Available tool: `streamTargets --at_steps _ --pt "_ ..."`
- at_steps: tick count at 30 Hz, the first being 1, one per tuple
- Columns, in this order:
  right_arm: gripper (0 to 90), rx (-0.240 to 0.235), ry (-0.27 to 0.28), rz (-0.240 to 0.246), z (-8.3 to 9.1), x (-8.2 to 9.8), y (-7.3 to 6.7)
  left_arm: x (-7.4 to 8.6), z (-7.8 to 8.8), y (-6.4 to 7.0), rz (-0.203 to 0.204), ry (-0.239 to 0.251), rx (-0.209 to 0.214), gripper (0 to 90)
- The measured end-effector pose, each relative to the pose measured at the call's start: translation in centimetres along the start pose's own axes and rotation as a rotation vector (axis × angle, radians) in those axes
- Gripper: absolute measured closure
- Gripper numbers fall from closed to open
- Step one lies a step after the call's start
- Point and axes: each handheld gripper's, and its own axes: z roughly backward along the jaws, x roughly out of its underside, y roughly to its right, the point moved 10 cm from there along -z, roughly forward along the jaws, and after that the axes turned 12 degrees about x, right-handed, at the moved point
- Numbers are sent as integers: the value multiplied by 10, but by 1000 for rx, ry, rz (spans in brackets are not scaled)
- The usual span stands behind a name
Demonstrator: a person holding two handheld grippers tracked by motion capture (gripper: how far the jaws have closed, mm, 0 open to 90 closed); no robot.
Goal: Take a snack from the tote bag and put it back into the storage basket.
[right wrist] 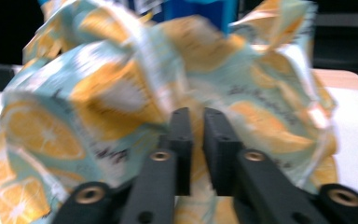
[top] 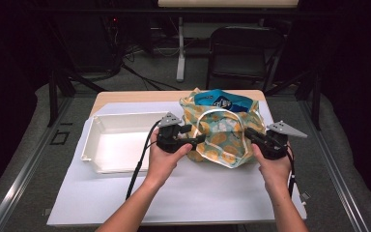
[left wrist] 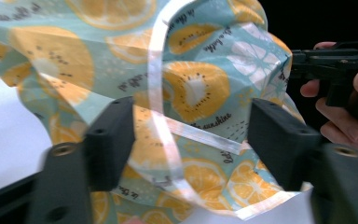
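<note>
Two bare forearms come in from the near edge of the white tabletop [top: 174,198]. Each hand holds a black two-jaw gripper.

The left gripper [top: 200,138] sits at the left side of a soft cloth bag with orange fruit slices on pale blue-green [top: 222,140]. Its jaws stand part way apart. The bag's cloth and a white ribbon handle [left wrist: 163,126] lie between them, but the pads do not press on the cloth.

The right gripper [top: 249,134] sits at the right side of the same bag. Its jaws are almost shut, with a thin gap left. A bit of the bag's cloth seems to be pinched in that gap, but the right gripper view is blurry there.

The bag stands in the middle of the tabletop, between the two grippers. A shiny blue packet [top: 222,102] pokes out of its open top.

Left of the bag lies a white plastic tray with low walls [top: 96,140].

Behind the tabletop a dark folding chair [top: 244,53] stands in the dim room.
</note>
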Motion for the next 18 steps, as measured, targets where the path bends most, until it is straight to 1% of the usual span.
streamTargets --at_steps 1,2,3,4,5,7,8,9,10,12,13,14,15,16,17,18 --pt "895 -4 0 23 1 1 -3 1 -1 -2 -4 -8 -22 441" --pt "900 -16 13 41 1 1 -9 3 -4 -4 6 -23 -31 554" --pt "900 -16 13 41 1 1 -9 3 -4 -4 6 -23 -31 613" --pt "900 -17 19 47 1 1 -10 6 -5 -7 20 -35 -32 613" --pt "900 -21 27 47 2 1 -12 7 -6 -8 22 -41 -30 708" --pt "900 -29 33 44 2 0 -13 11 -6 -12 18 -60 -45 866" --pt "900 -26 38 45 3 0 -13 12 -6 -12 23 -60 -45 900" --pt "900 -21 52 42 5 -2 -11 16 -6 -14 22 -72 -52 900" --pt "900 -15 58 41 7 -2 -10 16 -6 -14 22 -72 -52 900" --pt "900 -9 67 36 10 -3 -8 22 -8 -14 19 -89 -45 900" --pt "869 -9 87 30 17 -5 -5 26 -10 -14 15 -97 -46 900" --pt "869 -9 87 30 17 -5 -5 29 -11 -14 11 -112 -41 900" --pt "822 -7 99 28 21 -6 -4 32 -12 -14 15 -113 -40 900" --pt "708 -10 126 16 29 -9 -2 34 -11 -11 20 -101 -31 900" --pt "708 -10 126 16 29 -9 -2 34 -11 -11 20 -101 -31 900" --pt "650 -5 135 13 32 -10 -1 30 -7 -9 13 -67 -26 900"
